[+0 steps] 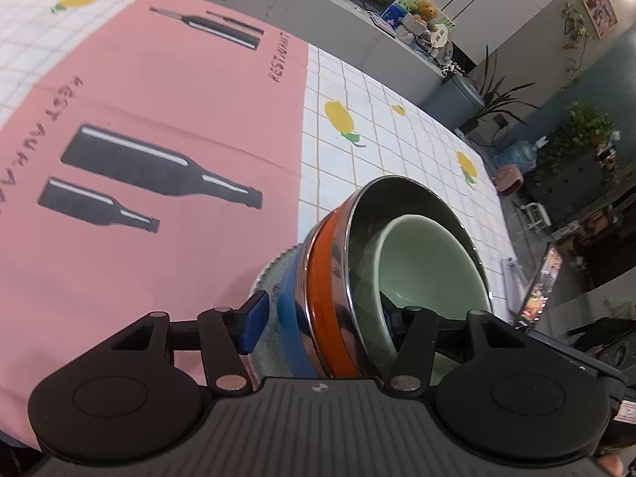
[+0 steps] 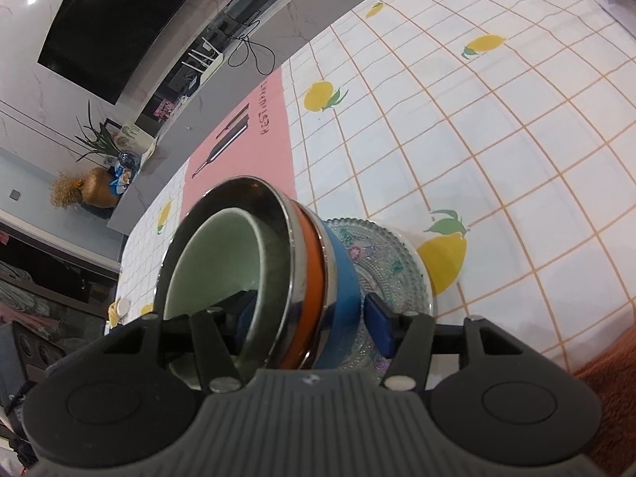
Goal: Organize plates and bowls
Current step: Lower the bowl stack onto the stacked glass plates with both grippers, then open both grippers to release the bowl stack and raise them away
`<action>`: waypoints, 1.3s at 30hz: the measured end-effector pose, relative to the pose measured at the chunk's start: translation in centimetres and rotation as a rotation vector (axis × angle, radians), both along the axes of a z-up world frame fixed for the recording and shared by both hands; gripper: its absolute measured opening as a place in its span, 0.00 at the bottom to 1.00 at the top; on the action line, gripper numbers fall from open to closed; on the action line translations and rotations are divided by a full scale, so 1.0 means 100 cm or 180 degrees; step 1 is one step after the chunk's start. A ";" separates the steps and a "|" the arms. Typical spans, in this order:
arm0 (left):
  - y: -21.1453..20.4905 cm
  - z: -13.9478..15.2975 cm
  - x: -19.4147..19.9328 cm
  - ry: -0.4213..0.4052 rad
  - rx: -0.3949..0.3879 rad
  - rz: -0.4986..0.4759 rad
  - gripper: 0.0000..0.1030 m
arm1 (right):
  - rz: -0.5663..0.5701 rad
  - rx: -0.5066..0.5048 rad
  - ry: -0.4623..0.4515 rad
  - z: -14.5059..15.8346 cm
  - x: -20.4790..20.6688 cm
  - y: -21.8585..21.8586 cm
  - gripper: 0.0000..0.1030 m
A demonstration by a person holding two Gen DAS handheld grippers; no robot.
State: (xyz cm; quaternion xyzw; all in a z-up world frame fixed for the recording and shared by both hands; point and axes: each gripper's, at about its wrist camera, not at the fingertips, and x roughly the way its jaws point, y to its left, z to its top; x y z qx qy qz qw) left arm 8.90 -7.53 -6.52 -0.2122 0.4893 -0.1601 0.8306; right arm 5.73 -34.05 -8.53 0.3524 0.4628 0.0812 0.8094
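Note:
A nested stack stands on a patterned glass plate [image 1: 267, 278] [image 2: 391, 262]: a pale green bowl [image 1: 429, 262] [image 2: 210, 254] sits inside a steel bowl with an orange outside [image 1: 322, 278] [image 2: 309, 278], which sits in a blue bowl [image 1: 288, 314] [image 2: 342, 278]. My left gripper [image 1: 324, 316] straddles the stack's near wall, one blue pad outside and the other finger inside the green bowl; a gap shows beside the outer pad, so it is open. My right gripper [image 2: 310, 320] straddles the opposite wall the same way, also open.
The stack rests on a white grid tablecloth with lemons [image 1: 397, 151] [image 2: 477, 139], next to a pink mat printed with bottles [image 1: 159, 99] [image 2: 254, 139]. The table's edge runs close behind the stack [image 1: 497, 214]. A rust-brown fabric [image 2: 596, 357] lies at the lower right.

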 end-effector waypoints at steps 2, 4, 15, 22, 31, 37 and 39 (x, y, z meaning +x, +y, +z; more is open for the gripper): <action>0.000 0.001 0.000 0.0000 -0.0023 0.0008 0.63 | -0.0016 0.0010 0.0011 0.000 0.001 -0.001 0.58; 0.003 0.003 -0.002 -0.0023 -0.0088 0.0034 0.63 | -0.0044 0.0013 0.0009 0.000 0.001 -0.004 0.58; -0.002 0.015 -0.004 -0.0090 0.0027 -0.0040 0.51 | -0.0060 0.0011 -0.0028 0.002 0.001 -0.003 0.50; -0.006 0.014 -0.004 -0.0069 0.0084 -0.0073 0.50 | -0.0107 -0.0011 -0.0023 0.002 0.002 -0.009 0.49; -0.015 0.026 -0.013 -0.0309 0.0377 -0.0131 0.55 | -0.0198 -0.0081 -0.0036 0.005 -0.002 -0.004 0.52; -0.007 0.054 -0.032 -0.0764 0.0507 -0.0066 0.70 | -0.0654 -0.0316 -0.0304 0.025 -0.024 -0.009 0.68; -0.003 0.066 -0.041 -0.0957 0.0550 -0.0052 0.72 | -0.0731 -0.0389 -0.0424 0.033 -0.033 -0.009 0.68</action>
